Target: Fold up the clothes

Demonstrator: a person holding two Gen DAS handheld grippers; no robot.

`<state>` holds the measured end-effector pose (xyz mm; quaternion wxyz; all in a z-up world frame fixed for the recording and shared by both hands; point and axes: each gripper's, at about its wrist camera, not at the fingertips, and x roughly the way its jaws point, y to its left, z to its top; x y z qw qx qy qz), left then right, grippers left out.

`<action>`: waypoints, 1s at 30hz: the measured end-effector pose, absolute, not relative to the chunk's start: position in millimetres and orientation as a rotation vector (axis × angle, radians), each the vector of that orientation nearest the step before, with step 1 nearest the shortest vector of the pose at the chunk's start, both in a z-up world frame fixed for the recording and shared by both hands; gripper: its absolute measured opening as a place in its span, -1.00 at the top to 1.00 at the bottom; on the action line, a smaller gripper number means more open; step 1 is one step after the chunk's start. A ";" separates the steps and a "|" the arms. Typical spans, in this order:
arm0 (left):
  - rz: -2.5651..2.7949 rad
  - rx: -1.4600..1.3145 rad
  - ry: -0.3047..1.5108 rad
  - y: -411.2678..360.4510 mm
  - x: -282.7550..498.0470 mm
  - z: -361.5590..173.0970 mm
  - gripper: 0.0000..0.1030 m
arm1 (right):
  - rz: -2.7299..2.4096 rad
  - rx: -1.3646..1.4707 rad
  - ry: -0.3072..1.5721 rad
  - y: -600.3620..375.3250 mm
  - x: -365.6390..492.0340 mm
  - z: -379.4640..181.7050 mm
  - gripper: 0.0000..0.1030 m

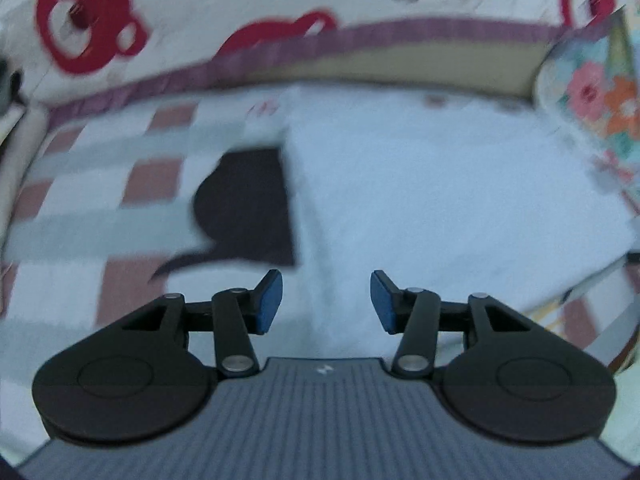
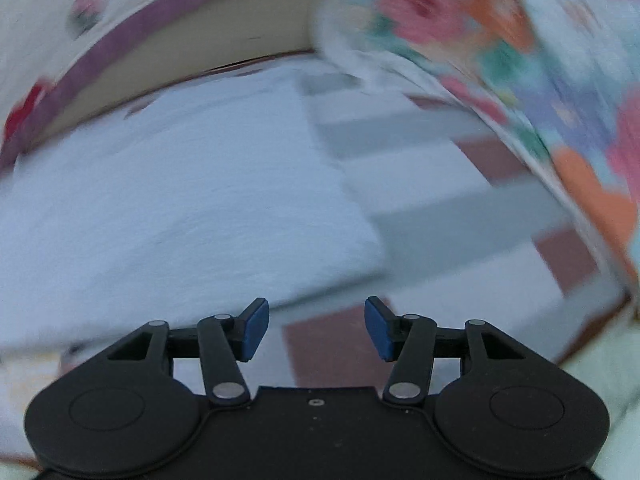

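The pale blue-white folded cloth garment (image 1: 440, 184) lies flat on the checked bedsheet of white, grey and brick-red squares (image 1: 148, 184). In your left wrist view it fills the centre and the 2 o'clock side. In your right wrist view the same garment (image 2: 180, 200) spreads from the centre out to 9 o'clock, its straight folded edge running toward 5 o'clock. It sits squared with crisp edges, so in my judgement this fold is complete and you have let it rest.

Your left gripper (image 1: 326, 300) hangs over the garment's near edge with its blue pads (image 1: 268, 304) spread apart and nothing between them. Your right gripper (image 2: 316, 328) is likewise spread and empty, over a red square of the sheet just off the garment's corner. Both being empty fits a release.

A dark flat piece of fabric (image 1: 248, 208) peeks from under the garment's left edge at 9 o'clock; what it is, you cannot tell through the blur. A floral-print quilt in pink, orange and teal (image 2: 500, 40) is heaped at 1 o'clock in the right view. A purple-trimmed edge (image 1: 400, 34) runs behind at 12 o'clock, below a white cloth with red bear faces (image 1: 88, 20).
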<state>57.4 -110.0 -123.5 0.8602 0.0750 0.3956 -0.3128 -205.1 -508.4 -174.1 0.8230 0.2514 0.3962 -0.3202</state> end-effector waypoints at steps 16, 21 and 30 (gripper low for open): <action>-1.081 0.234 0.897 -267.1 34.1 -142.5 -0.03 | -0.634 0.815 0.447 -550.1 -214.1 -184.1 0.88; -1.087 0.177 1.016 -281.8 22.5 -165.9 -0.03 | -0.632 0.725 0.416 -548.4 -219.6 -169.5 0.89; -1.036 0.098 1.087 -277.8 23.7 -175.3 -0.03 | -0.687 0.847 0.468 -557.6 -221.5 -189.6 0.74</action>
